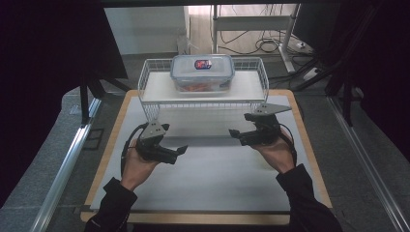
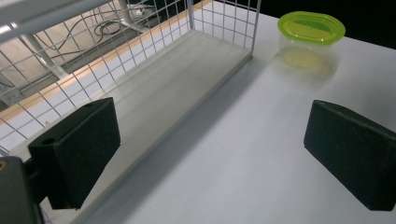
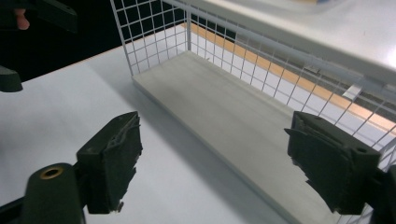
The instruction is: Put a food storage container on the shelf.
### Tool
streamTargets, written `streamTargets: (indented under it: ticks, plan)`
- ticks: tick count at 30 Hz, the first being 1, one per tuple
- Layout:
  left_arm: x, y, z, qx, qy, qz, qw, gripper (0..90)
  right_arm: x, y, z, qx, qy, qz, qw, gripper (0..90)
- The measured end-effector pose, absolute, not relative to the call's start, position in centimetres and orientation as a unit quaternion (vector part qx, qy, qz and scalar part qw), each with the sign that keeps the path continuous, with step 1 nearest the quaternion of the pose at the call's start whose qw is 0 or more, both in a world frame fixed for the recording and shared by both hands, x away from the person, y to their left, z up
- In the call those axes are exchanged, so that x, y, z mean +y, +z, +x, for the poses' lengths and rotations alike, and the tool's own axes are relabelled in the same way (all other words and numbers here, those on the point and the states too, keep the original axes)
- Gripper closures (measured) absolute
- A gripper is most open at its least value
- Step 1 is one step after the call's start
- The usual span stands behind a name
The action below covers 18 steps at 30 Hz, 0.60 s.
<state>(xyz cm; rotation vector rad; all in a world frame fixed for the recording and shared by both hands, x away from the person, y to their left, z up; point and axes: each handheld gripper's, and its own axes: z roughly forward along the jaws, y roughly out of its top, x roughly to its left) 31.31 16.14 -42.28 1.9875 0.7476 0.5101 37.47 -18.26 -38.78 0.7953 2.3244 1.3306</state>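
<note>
A person's left gripper (image 1: 181, 150) and right gripper (image 1: 235, 133) hover over the white table (image 1: 217, 169), jaws spread wide and empty, facing each other. At twelve o'clock from both stands a white wire shelf rack (image 1: 203, 89) with a clear lidded food container (image 1: 202, 71) on its top shelf. In the left gripper view, a green-lidded clear tub (image 2: 311, 33) sits on the table at one o'clock, beside the rack's end.

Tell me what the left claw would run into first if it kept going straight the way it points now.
Judging by the left gripper view, the open, empty left claw points across bare white table toward the green-lidded container. That is probably the first thing met; the wire rack lies left of that line. Depth is uncertain.
</note>
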Motion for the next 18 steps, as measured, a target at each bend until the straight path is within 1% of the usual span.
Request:
streamTargets:
  ticks: [5, 13, 18]
  plan:
    - [16.3, -43.4, 30.4, 0.306, 0.217, 0.81, 0.45, 2.4, -18.8, -39.9, 36.7, 0.819, 0.469, 0.285, 0.171, 12.9]
    - [16.8, -45.1, 29.6, 0.33, 0.188, 0.806, 0.455, 2.6, -19.5, -41.5, 35.2, 0.817, 0.47, 0.28, 0.184, 9.3]
    - [17.4, -45.9, 28.8, 0.328, 0.217, 0.8, 0.453, 0.9, -19.7, -42.6, 34.5, 0.818, 0.464, 0.286, 0.184, 7.9]
